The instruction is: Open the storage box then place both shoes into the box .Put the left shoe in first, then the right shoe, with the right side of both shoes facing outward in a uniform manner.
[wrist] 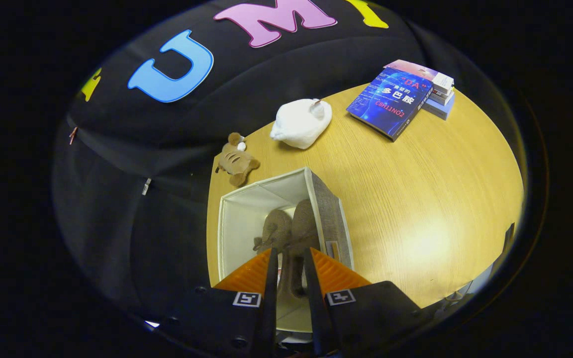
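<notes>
Brown shoe [294,276] pinched between narrowly parted tongs [290,258], over open storage box [334,219]; second shoe [275,229] inside.

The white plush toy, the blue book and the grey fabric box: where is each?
White plush toy [300,124]: gripper view, middle of its body.
Blue book [390,102]: gripper view, front cover.
Grey fabric box [334,214]: gripper view, outer side wall.

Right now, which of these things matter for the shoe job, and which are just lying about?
For the job:
- storage box, open
- two shoes inside it
- tongs, holding one shoe

Lying about:
- brown plush toy
- white plush toy
- books
- table
</notes>
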